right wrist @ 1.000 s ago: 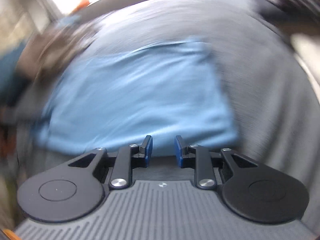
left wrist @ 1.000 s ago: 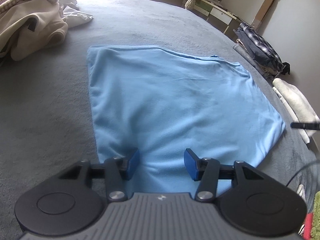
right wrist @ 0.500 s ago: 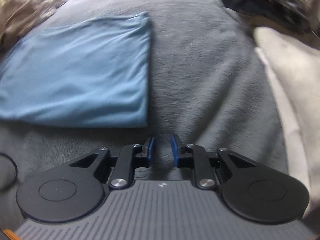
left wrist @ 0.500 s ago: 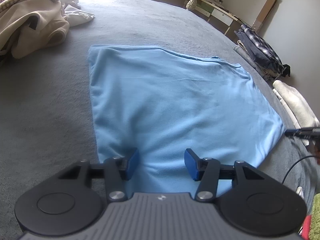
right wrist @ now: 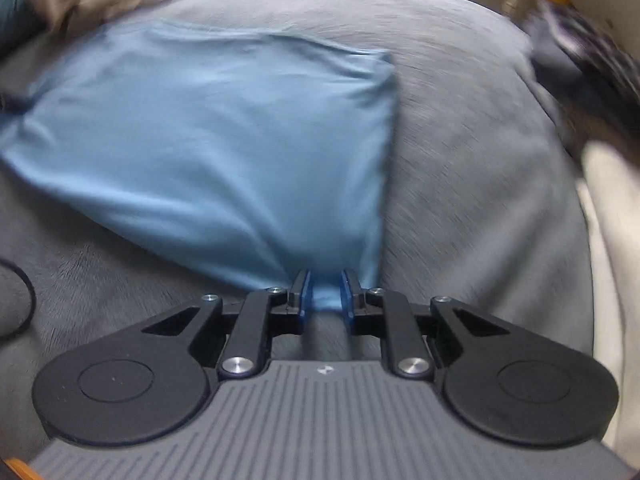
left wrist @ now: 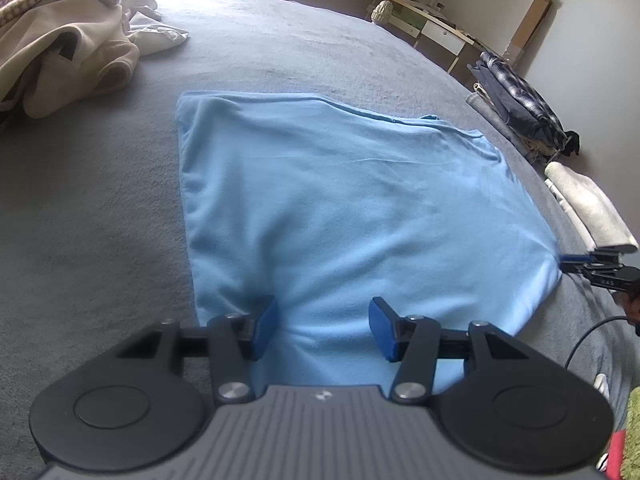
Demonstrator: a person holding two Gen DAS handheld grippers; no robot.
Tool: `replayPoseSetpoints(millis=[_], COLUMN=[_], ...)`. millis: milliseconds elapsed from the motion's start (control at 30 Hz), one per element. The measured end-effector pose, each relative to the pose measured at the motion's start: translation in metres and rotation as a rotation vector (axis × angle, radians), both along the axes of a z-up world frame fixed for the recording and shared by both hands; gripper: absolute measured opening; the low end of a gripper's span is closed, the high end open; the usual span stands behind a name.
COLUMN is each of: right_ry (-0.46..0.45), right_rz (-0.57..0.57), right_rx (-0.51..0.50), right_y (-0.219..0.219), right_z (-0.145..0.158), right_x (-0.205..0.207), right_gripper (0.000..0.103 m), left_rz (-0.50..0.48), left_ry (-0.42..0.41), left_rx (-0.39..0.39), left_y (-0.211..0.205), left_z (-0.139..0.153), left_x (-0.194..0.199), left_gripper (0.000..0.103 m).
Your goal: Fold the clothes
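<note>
the right gripper [right wrist: 324, 294] has closed its fingers [right wrist: 303, 294] on a corner of the blue shirt [right wrist: 208, 132], where half a second ago they stood shut over bare bed cover with the shirt's edge ahead and to their left. a small tuck of blue cloth now sits pinched between the two pads, and the fabric fans out ahead of them and to their left across the grey bed [right wrist: 472, 152]. the left gripper [left wrist: 323, 330] has not shifted: its fingers [left wrist: 266, 326] stay spread wide over the near hem of the shirt [left wrist: 340, 200], gripping nothing. from the left view the right gripper [left wrist: 588, 266] shows at the shirt's right-hand corner. the shirt lies flat, already narrowed into a rough rectangle, so the fresh grip looks like the start of another fold; a folded stack [left wrist: 520, 96] waits beyond, to the right.
</note>
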State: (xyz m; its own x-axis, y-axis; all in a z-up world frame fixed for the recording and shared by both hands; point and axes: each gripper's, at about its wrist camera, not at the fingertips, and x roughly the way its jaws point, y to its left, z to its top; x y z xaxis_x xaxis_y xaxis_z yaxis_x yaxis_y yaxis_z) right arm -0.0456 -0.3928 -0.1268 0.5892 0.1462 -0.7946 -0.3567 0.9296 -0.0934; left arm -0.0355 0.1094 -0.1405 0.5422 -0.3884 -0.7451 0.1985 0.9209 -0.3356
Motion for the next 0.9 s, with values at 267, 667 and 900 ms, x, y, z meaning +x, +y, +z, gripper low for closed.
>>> replayPoseSetpoints(millis=[267, 667, 900], right_ry=[-0.075, 0.048, 0.124], right_rz=[0.048, 0.237, -0.028], right_rx=[0.082, 0.133, 0.213], right_y=[0.026, 0.097, 0.025], right_z=[0.042, -0.010, -0.003], right_x=[-0.009, -0.004, -0.039], right_gripper=[0.015, 0.012, 0.013], left_rz=[-0.003, 0.005, 0.005], left_ry=[0.001, -0.007, -0.003], left_rx=[0.011, -0.011, -0.019], left_y=[-0.001, 0.003, 0.004], left_z=[0.001, -0.001, 0.000], left_x=[-0.001, -0.002, -0.001], left_gripper=[0.052, 0.052, 0.052])
